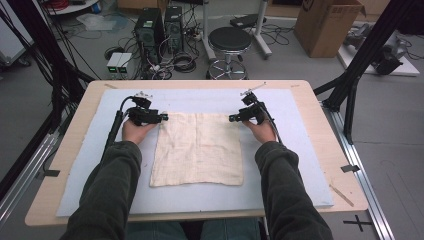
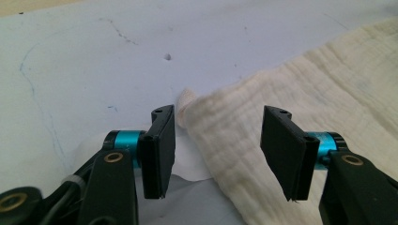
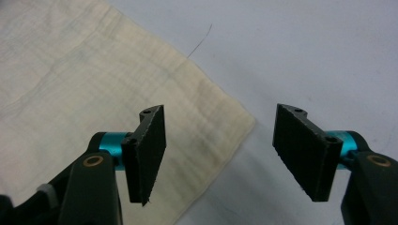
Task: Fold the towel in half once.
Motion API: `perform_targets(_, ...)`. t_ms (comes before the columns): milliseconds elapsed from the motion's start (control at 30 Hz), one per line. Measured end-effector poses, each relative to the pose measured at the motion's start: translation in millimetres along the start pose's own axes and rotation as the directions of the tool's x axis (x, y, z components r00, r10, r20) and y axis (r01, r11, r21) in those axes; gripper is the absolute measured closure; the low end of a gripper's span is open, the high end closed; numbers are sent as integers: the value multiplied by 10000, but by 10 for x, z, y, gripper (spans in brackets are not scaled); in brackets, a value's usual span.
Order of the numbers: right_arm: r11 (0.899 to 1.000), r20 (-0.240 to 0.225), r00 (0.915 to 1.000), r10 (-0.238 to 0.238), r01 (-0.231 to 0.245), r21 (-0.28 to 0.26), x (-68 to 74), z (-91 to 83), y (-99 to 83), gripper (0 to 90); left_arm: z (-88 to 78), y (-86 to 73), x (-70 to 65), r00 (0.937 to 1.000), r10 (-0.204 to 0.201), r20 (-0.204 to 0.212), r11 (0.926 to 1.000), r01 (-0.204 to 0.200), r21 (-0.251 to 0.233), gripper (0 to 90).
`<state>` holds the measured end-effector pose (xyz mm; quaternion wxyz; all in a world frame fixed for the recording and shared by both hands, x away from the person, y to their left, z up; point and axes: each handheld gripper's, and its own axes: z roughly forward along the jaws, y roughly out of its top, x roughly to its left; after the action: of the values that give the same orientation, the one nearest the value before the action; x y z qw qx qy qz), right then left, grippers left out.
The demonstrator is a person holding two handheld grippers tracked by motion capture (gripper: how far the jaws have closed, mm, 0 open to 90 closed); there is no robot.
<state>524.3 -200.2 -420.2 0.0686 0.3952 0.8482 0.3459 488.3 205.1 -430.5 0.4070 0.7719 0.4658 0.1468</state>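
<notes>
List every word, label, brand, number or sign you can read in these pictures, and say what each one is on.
No text can be read.
Cardboard box: a dark mark on its flap, too cut off to read.
Two small white boxes on the floor: fronts too small to make out.
Cloth and table: no writing.

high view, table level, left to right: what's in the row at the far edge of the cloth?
Left tongs at the far left corner → cream cloth → right tongs at the far right corner, all on the pale blue mat.
</notes>
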Motion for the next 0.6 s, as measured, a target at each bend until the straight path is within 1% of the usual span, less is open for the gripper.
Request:
perform_targets(33, 10000, 64, 10000, 19, -18, -12, -1, 12, -1, 364, 11, -4, -4, 10000, -16, 26, 10000, 16, 30, 467)
perform_targets(100, 10000, 108, 9999, 35, -35, 28, 4, 36, -6, 378, 46, -19, -21, 10000, 97, 9, 9997, -97, 212, 496)
perform_targets(200, 9998, 245, 9997, -3, -2, 212, 16, 79, -14, 406, 90, -45, -27, 9999, 111, -3, 9984, -111, 562, 529)
perform_targets(233, 9997, 240, 9997, -5, 0, 230, 10, 94, -22, 416, 86, -42, -31, 9999, 108, -95, 9983, -102, 582, 537)
perform_targets(267, 9995, 282, 9996, 65, -74, 317, 7, 101, -29, 429, 88, -40, -34, 9999, -5, -135, 9986, 12, 537, 560)
perform_targets(300, 9995, 313, 9995, 108, -118, 303, 7, 103, -36, 449, 83, -36, -31, 9998, -112, -142, 9983, 120, 571, 583)
perform_targets(333, 9997, 412, 9991, 107, -116, 212, 2, 98, -45, 480, 83, -34, -33, 9998, -121, -176, 9981, 131, 605, 634)
perform_targets(367, 9997, 490, 9987, 106, -117, 214, 4, 94, -47, 514, 87, -34, -44, 9996, -100, -263, 9982, 115, 595, 651)
perform_targets(467, 9996, 681, 9977, -35, 16, 284, 12, 90, -46, 601, 98, -32, -76, 9994, 8, -340, 9980, 13, 624, 744)
perform_targets(500, 9995, 771, 9970, 31, -56, 318, 26, 88, -46, 631, 103, -33, -87, 9994, 24, -341, 9980, -3, 628, 787)
perform_targets(533, 9994, 782, 9969, -15, -13, 353, 35, 91, -44, 650, 103, -31, -98, 9990, 113, -430, 9977, -83, 674, 810)
perform_targets(567, 9992, 853, 9963, -73, 39, 403, 43, 91, -41, 674, 102, -30, -104, 9990, 89, -440, 9979, -60, 651, 848)
perform_targets(600, 9989, 884, 9960, -113, 73, 456, 50, 88, -38, 704, 98, -29, -102, 9993, 79, -372, 9978, -54, 659, 860)
